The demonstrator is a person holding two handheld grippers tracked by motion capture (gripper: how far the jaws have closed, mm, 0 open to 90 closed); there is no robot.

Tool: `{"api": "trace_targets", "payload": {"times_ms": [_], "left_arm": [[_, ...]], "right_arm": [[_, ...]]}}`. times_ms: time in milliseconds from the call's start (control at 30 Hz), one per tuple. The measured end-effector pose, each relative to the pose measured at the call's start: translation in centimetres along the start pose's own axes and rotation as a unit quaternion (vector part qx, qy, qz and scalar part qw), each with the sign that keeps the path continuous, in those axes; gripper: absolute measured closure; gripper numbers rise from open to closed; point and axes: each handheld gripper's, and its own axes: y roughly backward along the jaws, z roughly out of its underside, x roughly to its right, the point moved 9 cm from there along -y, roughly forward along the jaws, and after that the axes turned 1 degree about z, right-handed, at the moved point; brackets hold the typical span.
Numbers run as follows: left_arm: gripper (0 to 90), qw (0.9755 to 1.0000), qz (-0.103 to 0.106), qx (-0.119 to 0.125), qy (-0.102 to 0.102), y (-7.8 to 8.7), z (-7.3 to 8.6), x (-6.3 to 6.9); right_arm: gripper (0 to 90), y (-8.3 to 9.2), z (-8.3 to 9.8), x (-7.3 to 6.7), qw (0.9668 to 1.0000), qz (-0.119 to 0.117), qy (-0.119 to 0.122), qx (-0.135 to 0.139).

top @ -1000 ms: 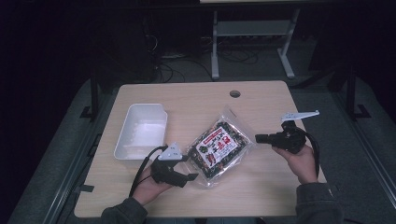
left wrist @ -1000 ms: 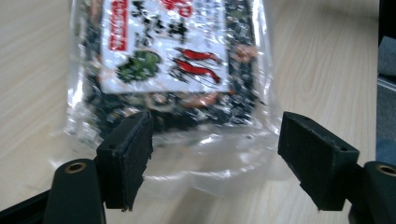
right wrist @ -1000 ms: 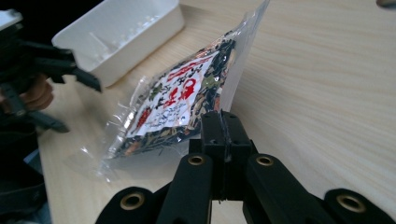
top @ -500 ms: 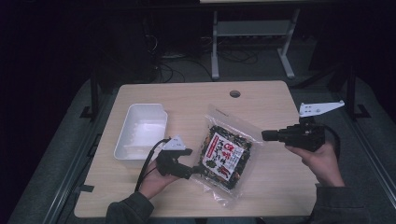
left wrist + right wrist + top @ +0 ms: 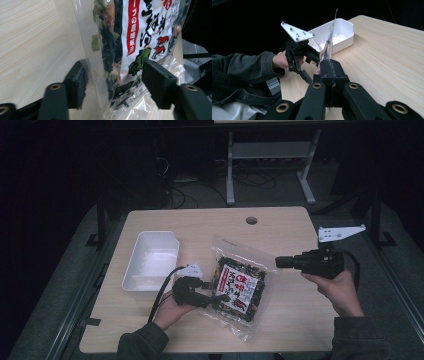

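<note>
A clear bag of dried seaweed mix (image 5: 240,285) with a red and white label lies mid-table, its right side lifted. My right gripper (image 5: 278,262) is shut on the bag's right edge; in the right gripper view the thin film (image 5: 331,37) rises edge-on from the shut jaws of the right gripper (image 5: 331,67). My left gripper (image 5: 215,300) reaches in at the bag's lower left corner. Its jaws have just been closing. The bag (image 5: 130,37) stands between its two pads (image 5: 78,82), with a gap on both sides.
A white empty tray (image 5: 152,257) sits left of the bag on the wooden table (image 5: 280,225), close to my left hand. A round cable hole (image 5: 251,220) is at the table's far edge. Dark floor and a metal stand lie beyond.
My right gripper rose and drew to the right, lifting the bag's right side. My left gripper slid in to the bag's lower left, and its jaws narrowed around the corner.
</note>
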Motion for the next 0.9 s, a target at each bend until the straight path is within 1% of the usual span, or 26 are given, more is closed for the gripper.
{"api": "trace_targets", "payload": {"times_ms": [100, 167, 233, 333, 367, 400, 433, 467, 500, 533, 600, 633, 667, 700, 733, 767, 800, 833, 900], "left_arm": [[49.5, 1.0, 0.004, 0.0, 0.001, 0.1, 0.1, 0.0], [54.6, 0.9999, 0.004, -0.001, -0.01, 0.3, 0.2, 0.2], [59.7, 0.9999, 0.006, -0.001, -0.012, 0.4, 0.2, 0.4], [66.2, 0.9997, 0.013, 0.006, -0.018, 0.7, 0.2, 0.8], [68.0, 0.9997, 0.013, 0.006, -0.018, 0.7, 0.2, 0.8], [69.7, 0.9995, 0.018, 0.009, -0.023, 0.9, 0.2, 1.0], [71.0, 0.9995, 0.018, 0.01, -0.026, 1.0, 0.2, 1.1], [71.6, 0.9995, 0.018, 0.01, -0.026, 1.0, 0.2, 1.1], [72.0, 0.9993, 0.014, 0.009, -0.034, 1.1, 0.3, 1.2], [72.1, 0.9993, 0.014, 0.009, -0.034, 1.1, 0.3, 1.2], [72.5, 0.9988, 0.011, 0.006, -0.047, 1.2, 0.4, 1.4], [72.7, 0.9988, 0.011, 0.006, -0.047, 1.2, 0.4, 1.4], [72.8, 0.9987, 0.01, 0.006, -0.05, 1.2, 0.4, 1.5], [72.8, 0.9985, 0.008, 0.005, -0.054, 1.3, 0.4, 1.5], [72.9, 0.9984, 0.006, 0.005, -0.057, 1.3, 0.4, 1.5], [73.1, 0.9982, 0.004, 0.004, -0.06, 1.3, 0.4, 1.5], [73.2, 0.9979, 0.001, 0.003, -0.065, 1.3, 0.5, 1.6], [73.2, 0.9979, 0.001, 0.003, -0.065, 1.3, 0.5, 1.6], [73.3, 0.9979, -0.001, 0.002, -0.065, 1.3, 0.6, 1.6]], "right_arm": [[89.8, -0.1, -0.1, 0.0, 1.0, 0.001, 0.0, 0.002], [89.7, -0.2, -0.2, 0.1, 0.9999, 0.008, 0.001, 0.007], [89.7, -0.1, -0.3, 0.3, 0.9999, 0.009, -0.001, 0.012], [89.7, -0.1, -0.3, 0.4, 0.9998, 0.009, -0.004, 0.018], [89.6, -0.2, -0.2, 0.5, 0.9997, 0.01, -0.005, 0.02], [89.6, -0.2, -0.2, 0.6, 0.9997, 0.009, -0.005, 0.022], [89.5, -0.2, -0.2, 0.6, 0.9997, 0.009, -0.005, 0.022], [89.1, -0.2, -0.1, 0.7, 0.9996, 0.01, -0.006, 0.024], [88.8, -0.2, 0.0, 0.8, 0.9996, 0.01, -0.005, 0.025], [88.8, -0.2, 0.0, 0.8, 0.9996, 0.01, -0.005, 0.025], [82.5, -0.2, 0.1, 1.0, 0.9995, 0.01, -0.005, 0.028], [82.5, -0.2, 0.1, 1.0, 0.9995, 0.01, -0.005, 0.028], [70.0, -0.3, 0.4, 1.3, 0.9995, 0.021, -0.007, 0.024], [70.0, -0.3, 0.4, 1.3, 0.9995, 0.021, -0.007, 0.024], [64.3, -0.5, 0.6, 1.5, 0.9994, 0.025, -0.011, 0.021], [53.8, -0.8, 1.1, 1.9, 0.9993, 0.026, -0.023, 0.016], [49.5, -1.1, 1.4, 2.1, 0.9992, 0.022, -0.028, 0.017], [46.3, -1.3, 1.7, 2.2, 0.999, 0.017, -0.036, 0.019], [41.6, -1.8, 2.3, 2.4, 0.9988, 0.01, -0.044, 0.02]]}}
